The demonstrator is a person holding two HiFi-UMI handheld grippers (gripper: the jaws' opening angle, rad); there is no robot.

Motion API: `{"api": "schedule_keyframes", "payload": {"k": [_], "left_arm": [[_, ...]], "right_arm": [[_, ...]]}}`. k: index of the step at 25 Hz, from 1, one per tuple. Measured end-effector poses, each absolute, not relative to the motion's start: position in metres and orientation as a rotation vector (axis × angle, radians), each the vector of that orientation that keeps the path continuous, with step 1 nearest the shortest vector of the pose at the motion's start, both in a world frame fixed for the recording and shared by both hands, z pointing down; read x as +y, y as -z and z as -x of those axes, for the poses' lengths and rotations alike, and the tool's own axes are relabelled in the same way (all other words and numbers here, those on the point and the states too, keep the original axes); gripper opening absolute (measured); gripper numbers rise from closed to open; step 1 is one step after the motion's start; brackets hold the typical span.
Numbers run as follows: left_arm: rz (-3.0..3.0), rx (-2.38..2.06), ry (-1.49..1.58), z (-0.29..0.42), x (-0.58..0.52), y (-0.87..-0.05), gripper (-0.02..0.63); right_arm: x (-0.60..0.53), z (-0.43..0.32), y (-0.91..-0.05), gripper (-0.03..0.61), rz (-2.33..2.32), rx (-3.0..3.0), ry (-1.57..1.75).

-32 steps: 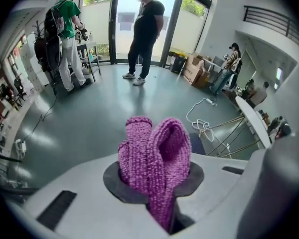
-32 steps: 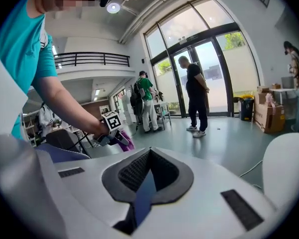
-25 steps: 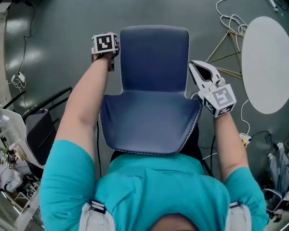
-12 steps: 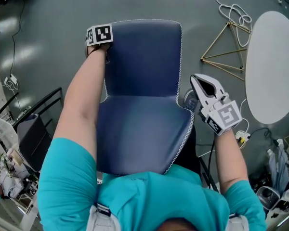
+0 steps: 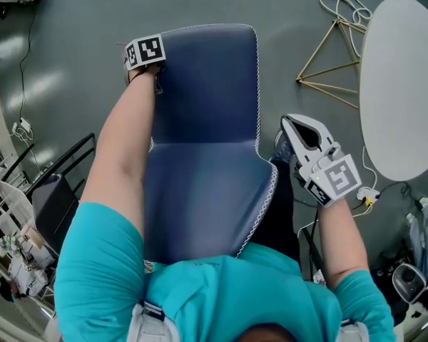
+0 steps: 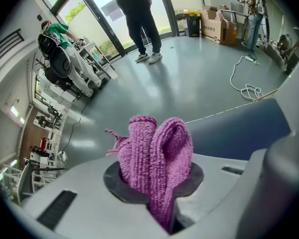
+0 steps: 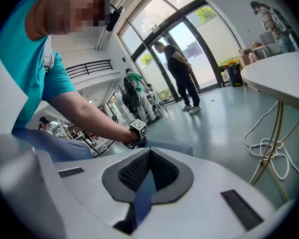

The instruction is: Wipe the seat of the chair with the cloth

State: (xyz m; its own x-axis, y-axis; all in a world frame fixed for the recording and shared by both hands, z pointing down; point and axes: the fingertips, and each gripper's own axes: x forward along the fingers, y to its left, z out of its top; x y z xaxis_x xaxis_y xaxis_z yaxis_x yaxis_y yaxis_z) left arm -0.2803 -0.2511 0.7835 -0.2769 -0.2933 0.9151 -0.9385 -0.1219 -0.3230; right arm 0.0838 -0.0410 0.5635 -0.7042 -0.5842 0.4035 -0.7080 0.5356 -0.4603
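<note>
Plainly, the left claw (image 6: 159, 203) is clamped on a purple cloth (image 6: 154, 153); the right claw (image 5: 294, 125), at three o'clock of the chair (image 5: 207, 177), is closed, empty.

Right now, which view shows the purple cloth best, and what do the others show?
The left gripper view: the cloth sits centre frame, bunched and clamped in the left gripper. The head view shows only that gripper's marker cube beside the chair back, no cloth. The right gripper view shows that gripper small and distant, cloth indiscernible.
</note>
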Motion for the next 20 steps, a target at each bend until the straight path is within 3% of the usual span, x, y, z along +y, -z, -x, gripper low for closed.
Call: {"api": "schedule_keyframes", "payload": {"k": [20], "left_arm": [[-1.354, -1.526, -1.468, 0.247, -0.242, -0.785, 0.064]], "right_arm": [[-0.014, -0.115, -0.564, -0.002, -1.133, -2.586, -0.895]]}}
